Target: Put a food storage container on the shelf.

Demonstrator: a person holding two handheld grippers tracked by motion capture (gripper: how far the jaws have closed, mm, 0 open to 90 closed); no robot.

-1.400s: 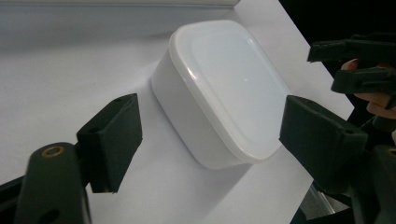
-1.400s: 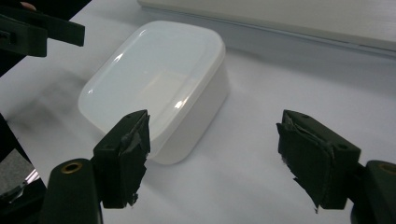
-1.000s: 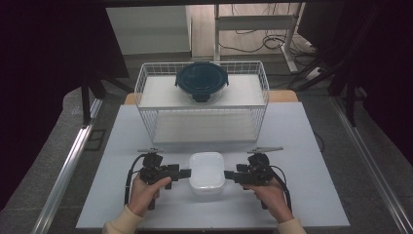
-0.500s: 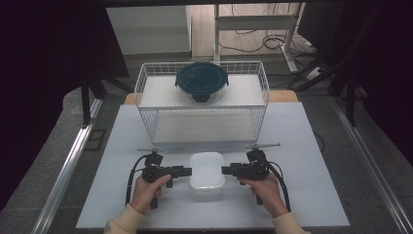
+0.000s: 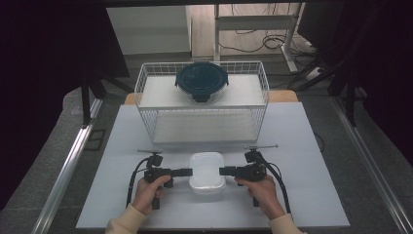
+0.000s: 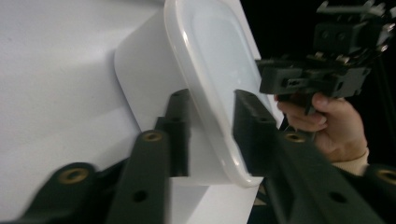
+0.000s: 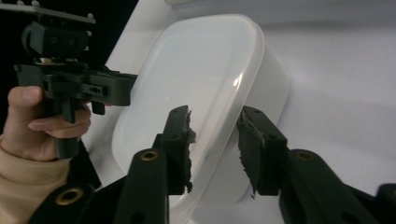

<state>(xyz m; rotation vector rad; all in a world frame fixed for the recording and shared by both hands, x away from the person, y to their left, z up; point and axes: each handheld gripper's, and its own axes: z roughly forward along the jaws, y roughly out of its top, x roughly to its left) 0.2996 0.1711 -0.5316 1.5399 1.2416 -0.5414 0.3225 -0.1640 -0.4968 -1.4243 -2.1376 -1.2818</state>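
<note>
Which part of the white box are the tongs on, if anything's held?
Left tongs and right tongs each straddle a lidded rim of the white container, jaws just closing; firm grip cannot be told.

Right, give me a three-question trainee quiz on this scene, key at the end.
1. True or false: the white lidded container stands on the table between the left gripper and the right gripper.
2. What rests on top of the white wire basket?
A. a round container with a dark blue lid
B. a red mug
C. a folded towel
3. In each gripper view, which part of the white container sits between the jaws?

Key
1. True.
2. A.
3. The lid's rim along one side; both pairs of jaws have just been closing on it from opposite sides, though whether the pads already press on it is hard to tell.
</note>
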